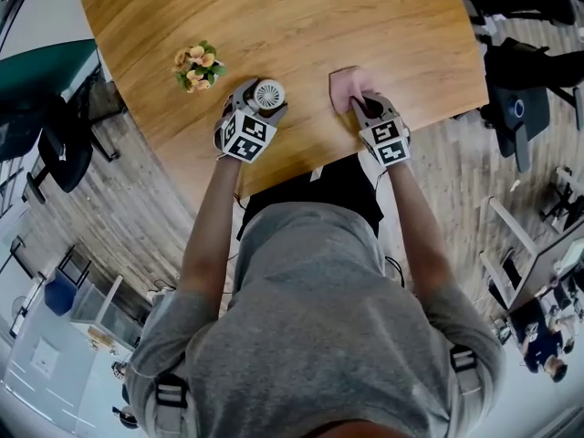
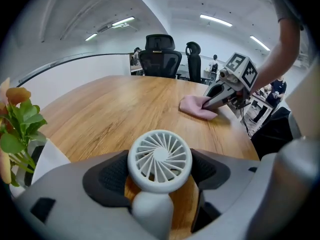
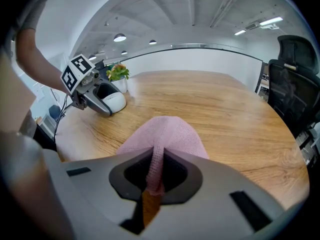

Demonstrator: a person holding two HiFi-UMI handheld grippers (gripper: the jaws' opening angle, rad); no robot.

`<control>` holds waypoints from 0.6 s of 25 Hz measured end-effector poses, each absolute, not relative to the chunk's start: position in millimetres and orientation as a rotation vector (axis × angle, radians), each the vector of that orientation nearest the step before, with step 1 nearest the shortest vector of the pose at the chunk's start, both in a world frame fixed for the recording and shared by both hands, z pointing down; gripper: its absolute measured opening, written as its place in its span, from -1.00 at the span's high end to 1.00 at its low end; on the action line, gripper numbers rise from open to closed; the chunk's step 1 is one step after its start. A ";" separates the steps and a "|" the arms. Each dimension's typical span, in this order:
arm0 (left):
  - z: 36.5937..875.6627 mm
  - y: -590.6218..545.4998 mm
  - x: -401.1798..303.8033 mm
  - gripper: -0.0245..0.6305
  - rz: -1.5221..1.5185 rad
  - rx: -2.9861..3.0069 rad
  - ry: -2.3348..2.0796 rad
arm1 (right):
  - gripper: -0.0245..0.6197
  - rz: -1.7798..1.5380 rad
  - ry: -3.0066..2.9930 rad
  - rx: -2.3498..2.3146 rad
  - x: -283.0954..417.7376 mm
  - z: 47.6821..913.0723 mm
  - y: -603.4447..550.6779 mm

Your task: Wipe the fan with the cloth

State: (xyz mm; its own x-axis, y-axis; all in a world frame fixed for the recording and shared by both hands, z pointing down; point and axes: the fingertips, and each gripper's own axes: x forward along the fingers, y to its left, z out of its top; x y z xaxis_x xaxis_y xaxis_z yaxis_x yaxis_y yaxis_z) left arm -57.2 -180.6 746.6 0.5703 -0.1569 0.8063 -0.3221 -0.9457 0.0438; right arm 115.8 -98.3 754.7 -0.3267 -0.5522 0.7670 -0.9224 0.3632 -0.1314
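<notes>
A small white fan (image 1: 269, 93) stands on the wooden table (image 1: 292, 16). My left gripper (image 1: 265, 99) is open around it: in the left gripper view the round fan head (image 2: 160, 160) sits between the two dark pads (image 2: 107, 176), close to both. To the right, my right gripper (image 1: 368, 108) is shut on a pink cloth (image 1: 345, 88) that lies on the table. A fold of the cloth (image 3: 165, 134) is pinched between that gripper's pads (image 3: 176, 174). From the left gripper view, the right gripper (image 2: 217, 100) rests on the cloth (image 2: 192, 106).
A small pot of orange flowers (image 1: 197, 67) stands left of the fan, near the table's left edge. Black office chairs (image 2: 160, 59) stand beyond the far edge of the table. The near edge runs just under both grippers.
</notes>
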 end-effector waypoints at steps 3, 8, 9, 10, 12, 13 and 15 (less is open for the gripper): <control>747.3 -181.4 -52.4 -0.19 1.305 2.635 -0.400 | 0.85 0.753 -2.011 1.278 116.6 754.5 -98.4; 746.8 -180.6 -40.9 -0.19 1.275 2.639 -0.399 | 0.85 0.754 -2.015 1.292 116.4 754.4 -98.2; 746.8 -180.1 -38.4 -0.19 1.282 2.642 -0.397 | 0.85 0.756 -2.013 1.297 116.5 754.0 -98.2; 747.3 -179.3 -36.5 -0.19 1.293 2.643 -0.390 | 0.85 0.759 -2.012 1.302 116.4 753.8 -98.2; 749.2 -177.7 -33.1 -0.19 1.326 2.637 -0.372 | 0.85 0.763 -2.012 1.307 116.0 754.2 -98.1; 750.2 -177.6 -31.5 -0.19 1.346 2.634 -0.365 | 0.85 0.763 -2.014 1.308 116.1 754.4 -98.4; 751.0 -178.1 -28.4 -0.19 1.373 2.632 -0.362 | 0.85 0.758 -2.020 1.310 116.7 754.3 -99.1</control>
